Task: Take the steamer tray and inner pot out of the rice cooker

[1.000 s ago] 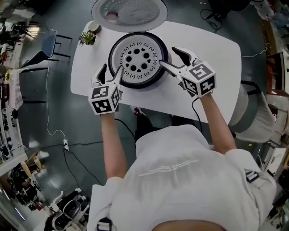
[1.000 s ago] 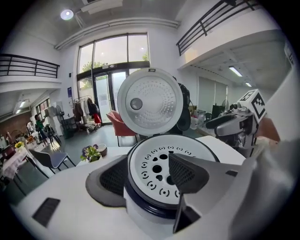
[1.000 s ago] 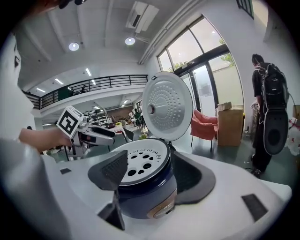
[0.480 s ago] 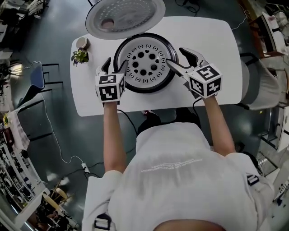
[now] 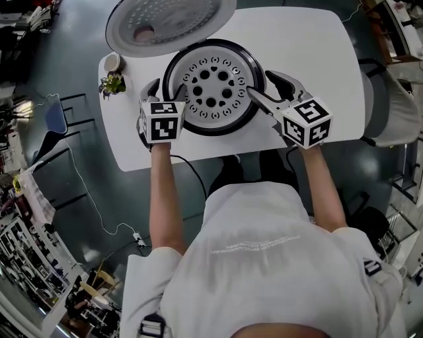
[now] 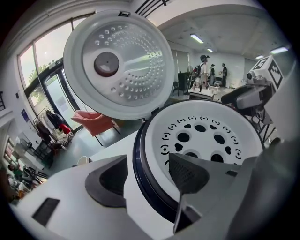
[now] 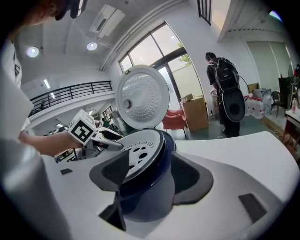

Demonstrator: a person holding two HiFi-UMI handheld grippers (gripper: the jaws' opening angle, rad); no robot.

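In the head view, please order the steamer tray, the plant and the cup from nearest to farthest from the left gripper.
1. Steamer tray, right beside the left gripper.
2. Plant, to its left.
3. Cup, beyond the plant.

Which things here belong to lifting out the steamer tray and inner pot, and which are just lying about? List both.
Job: steamer tray; rice cooker, lid open; inner pot, hidden beneath the tray; left gripper, open astride the rim; right gripper, jaws closing with the rim between them.
Lying about: potted plant; small cup beside it on the table.
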